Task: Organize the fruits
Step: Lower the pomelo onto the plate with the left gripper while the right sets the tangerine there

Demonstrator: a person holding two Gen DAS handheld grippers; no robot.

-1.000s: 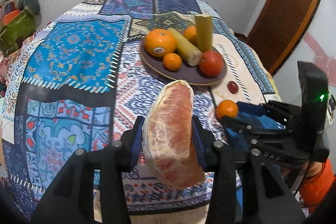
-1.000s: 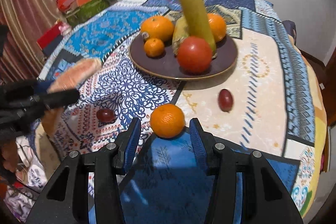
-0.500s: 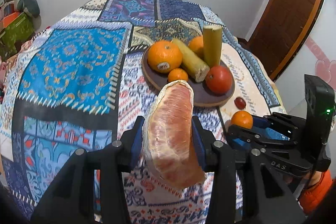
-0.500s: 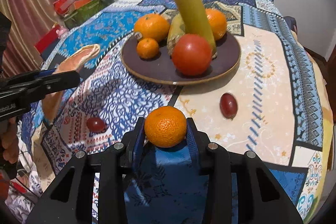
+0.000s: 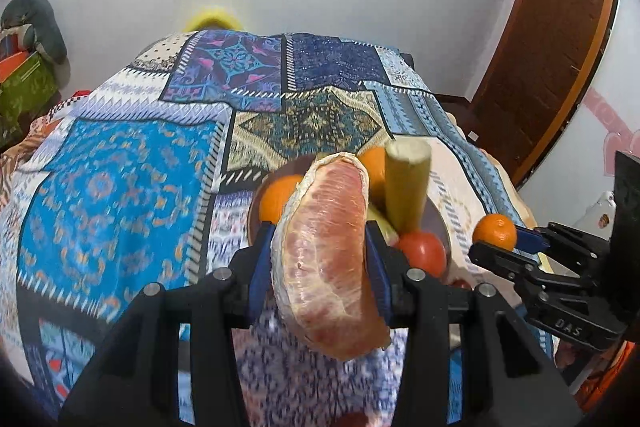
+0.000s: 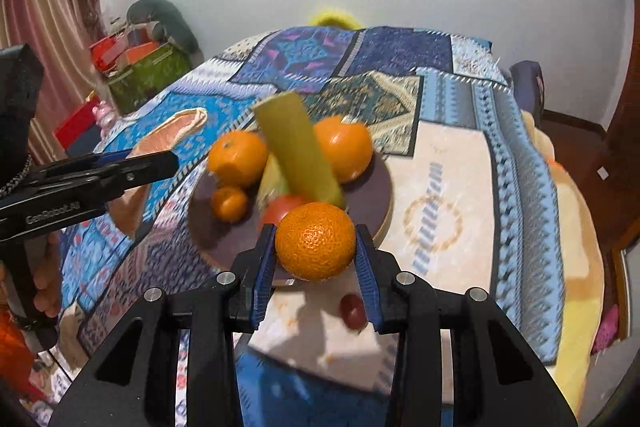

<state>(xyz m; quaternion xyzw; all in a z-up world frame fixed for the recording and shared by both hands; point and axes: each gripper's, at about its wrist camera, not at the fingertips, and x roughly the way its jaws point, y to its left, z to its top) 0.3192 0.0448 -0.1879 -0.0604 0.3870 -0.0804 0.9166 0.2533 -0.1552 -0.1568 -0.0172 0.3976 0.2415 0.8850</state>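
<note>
pomelo wedge (image 5: 328,255): pink flesh, pale rind
mandarin (image 6: 315,241): bright orange
plate (image 6: 376,183): dark brown
tomato (image 5: 424,251): red
stalk (image 6: 298,151): yellow-green
cloth (image 5: 116,179): patchwork of blue, purple and cream prints
pads (image 6: 265,275): blue

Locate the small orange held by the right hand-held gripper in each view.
Left wrist view: small orange at right edge, between black fingers, right of the plate.
Right wrist view: small orange bottom centre, between blue pads.
Shared landmark: the upright yellow-green stalk on the plate.
</note>
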